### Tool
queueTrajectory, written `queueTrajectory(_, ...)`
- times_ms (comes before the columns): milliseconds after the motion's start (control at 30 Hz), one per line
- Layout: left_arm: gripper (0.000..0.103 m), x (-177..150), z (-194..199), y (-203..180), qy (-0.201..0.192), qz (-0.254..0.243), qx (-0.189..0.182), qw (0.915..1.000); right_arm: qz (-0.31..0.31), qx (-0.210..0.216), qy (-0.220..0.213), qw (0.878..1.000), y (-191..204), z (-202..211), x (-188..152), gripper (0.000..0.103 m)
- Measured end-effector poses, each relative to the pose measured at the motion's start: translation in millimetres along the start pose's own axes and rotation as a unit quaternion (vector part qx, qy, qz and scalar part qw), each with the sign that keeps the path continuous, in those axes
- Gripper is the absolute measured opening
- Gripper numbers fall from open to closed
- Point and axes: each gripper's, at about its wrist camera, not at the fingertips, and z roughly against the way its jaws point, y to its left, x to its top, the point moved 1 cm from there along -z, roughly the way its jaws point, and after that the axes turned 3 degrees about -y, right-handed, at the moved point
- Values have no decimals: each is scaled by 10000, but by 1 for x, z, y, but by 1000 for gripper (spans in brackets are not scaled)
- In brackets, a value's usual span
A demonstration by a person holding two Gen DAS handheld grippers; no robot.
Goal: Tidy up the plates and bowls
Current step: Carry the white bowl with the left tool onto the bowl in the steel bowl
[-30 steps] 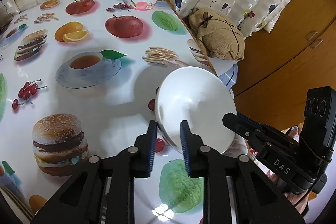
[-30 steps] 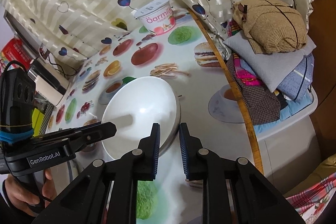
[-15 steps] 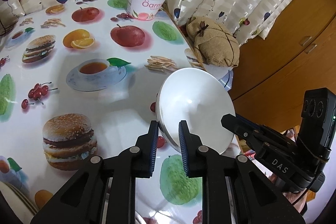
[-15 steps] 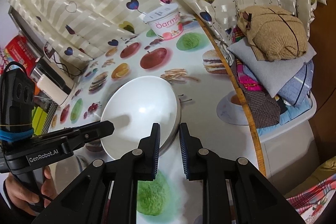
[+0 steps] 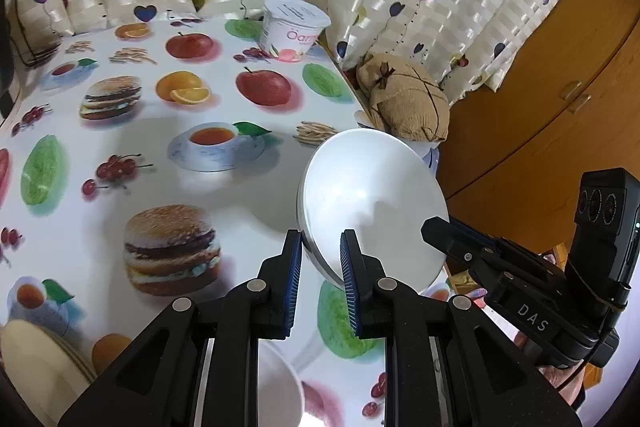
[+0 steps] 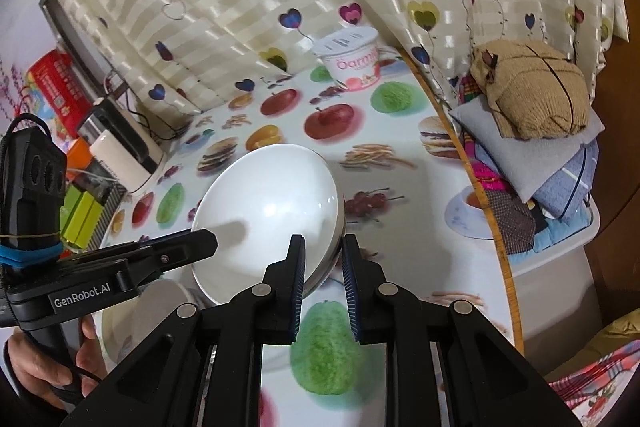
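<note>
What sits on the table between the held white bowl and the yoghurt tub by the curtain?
Nothing solid: in both wrist views only bare printed tablecloth separates the white bowl from the yoghurt tub.

the white tub (image 5: 295, 29) at the far end of the surface (image 5: 120, 187) is showing pink letters "oarm", rest cut off in left wrist view; right wrist view is giving "oarmi", end too blurred. the right tool (image 5: 532, 311) is carrying "das" on its body. the left tool (image 6: 80, 295) is wearing a "genrobot.ai" label. red box (image 6: 56, 95) has print, too small to read.
</note>
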Motion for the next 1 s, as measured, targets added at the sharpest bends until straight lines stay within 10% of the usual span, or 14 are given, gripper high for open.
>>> queueTrajectory(1000,21,-47,90,60,-390,336,276,9983,568,345,93,9977,105,12,-34,18)
